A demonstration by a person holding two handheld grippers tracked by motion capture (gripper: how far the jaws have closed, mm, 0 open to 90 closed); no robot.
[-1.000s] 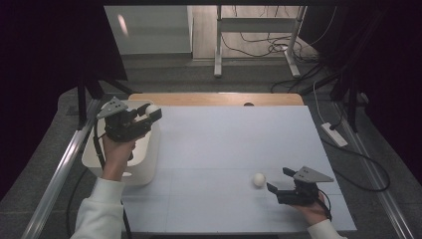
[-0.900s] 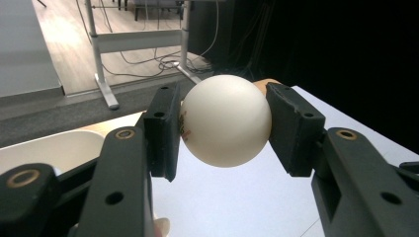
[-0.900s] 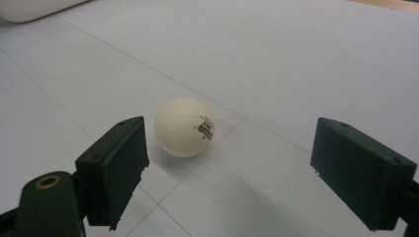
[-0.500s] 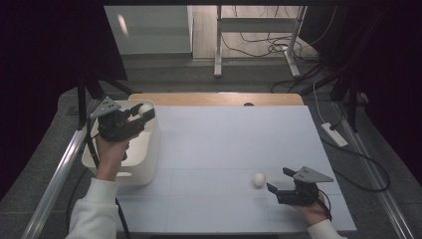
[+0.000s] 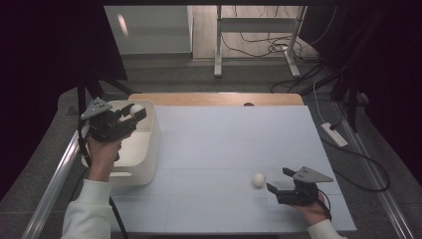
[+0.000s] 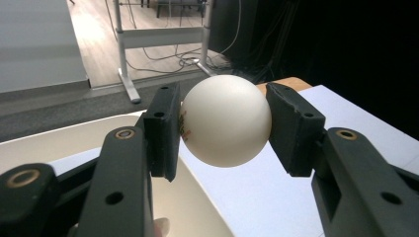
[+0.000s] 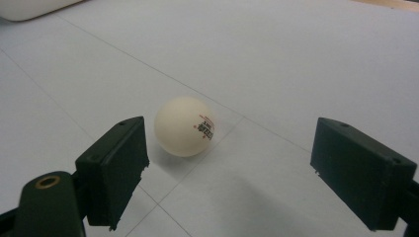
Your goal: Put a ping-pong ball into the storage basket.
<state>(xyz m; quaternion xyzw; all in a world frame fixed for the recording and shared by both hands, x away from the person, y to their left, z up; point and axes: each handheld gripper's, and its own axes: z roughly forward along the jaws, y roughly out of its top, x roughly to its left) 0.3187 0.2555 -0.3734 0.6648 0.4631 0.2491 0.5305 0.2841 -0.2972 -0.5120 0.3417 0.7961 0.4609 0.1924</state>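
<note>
Left gripper [image 6: 225, 123] pinches ball [image 6: 226, 120] over bin [image 5: 144, 149] at table's left edge; early release bounces it out. Right gripper [image 7: 227, 173] wide, second ball [image 7: 186, 126] ahead near front-right corner; a nudge rolls it.

A white sheet covers most of the worktop [image 5: 224, 149], its wooden edge bare at the far side. Beyond it stand a white metal frame [image 5: 254, 30] amid tangled cables [image 5: 271, 47], and a power strip [image 5: 334, 134] on the floor.
</note>
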